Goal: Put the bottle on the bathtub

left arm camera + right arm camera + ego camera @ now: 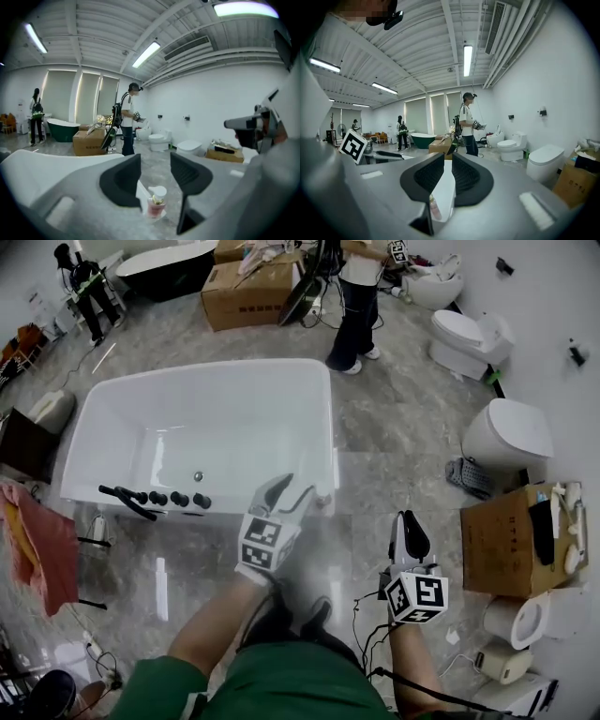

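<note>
A small pink bottle with a white pump top point(155, 205) stands upright at the lower centre of the left gripper view. It rests on the corner rim of a white rectangular bathtub point(202, 381), which fills the centre-left of the head view.

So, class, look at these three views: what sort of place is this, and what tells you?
Most likely a bathroom-fixture showroom or storeroom, not a home bathroom: a white bathtub stands free on an open floor, a dark bathtub sits beyond it, several toilets line one wall, and cardboard boxes lie about.
</note>
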Tool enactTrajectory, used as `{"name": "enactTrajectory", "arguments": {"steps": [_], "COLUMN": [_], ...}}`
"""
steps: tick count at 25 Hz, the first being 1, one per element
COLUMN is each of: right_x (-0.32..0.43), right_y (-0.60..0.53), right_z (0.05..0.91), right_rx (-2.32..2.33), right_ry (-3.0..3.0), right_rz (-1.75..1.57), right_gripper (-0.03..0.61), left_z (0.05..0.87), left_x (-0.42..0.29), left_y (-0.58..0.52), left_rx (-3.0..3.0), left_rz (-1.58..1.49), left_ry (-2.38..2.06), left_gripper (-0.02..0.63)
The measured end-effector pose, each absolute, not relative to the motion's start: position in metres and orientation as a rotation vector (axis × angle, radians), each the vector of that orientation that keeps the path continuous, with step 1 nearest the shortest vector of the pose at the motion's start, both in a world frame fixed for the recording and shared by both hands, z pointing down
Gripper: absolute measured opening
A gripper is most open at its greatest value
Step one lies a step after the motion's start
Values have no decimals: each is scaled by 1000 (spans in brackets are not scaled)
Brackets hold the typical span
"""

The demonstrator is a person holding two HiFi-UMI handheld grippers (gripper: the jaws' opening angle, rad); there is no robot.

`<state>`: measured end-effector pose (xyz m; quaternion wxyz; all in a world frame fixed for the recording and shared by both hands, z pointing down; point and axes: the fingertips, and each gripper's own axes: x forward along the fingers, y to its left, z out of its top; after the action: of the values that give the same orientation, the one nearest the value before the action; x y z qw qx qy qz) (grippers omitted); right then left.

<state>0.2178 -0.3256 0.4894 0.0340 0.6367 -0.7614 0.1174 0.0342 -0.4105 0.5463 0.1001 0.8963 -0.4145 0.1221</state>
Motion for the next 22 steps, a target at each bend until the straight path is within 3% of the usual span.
{"name": "enactTrajectory", "arguments": {"steps": [16, 22], "right_x": [186, 189], "right_y": [-290, -280], "right_z": [375, 347], "right_rx": [1980, 2001], "right_ry": [-2496, -2516], "right_rz": [122, 53], "right_gripper": [55, 92], "left_z": [405, 357], "left_x": [23, 33], "left_y": [-333, -314], "left_rx": [2763, 2786], "left_rz": [192, 68], "left_ry": [-1186, -1137], "left_gripper": [199, 202]}}
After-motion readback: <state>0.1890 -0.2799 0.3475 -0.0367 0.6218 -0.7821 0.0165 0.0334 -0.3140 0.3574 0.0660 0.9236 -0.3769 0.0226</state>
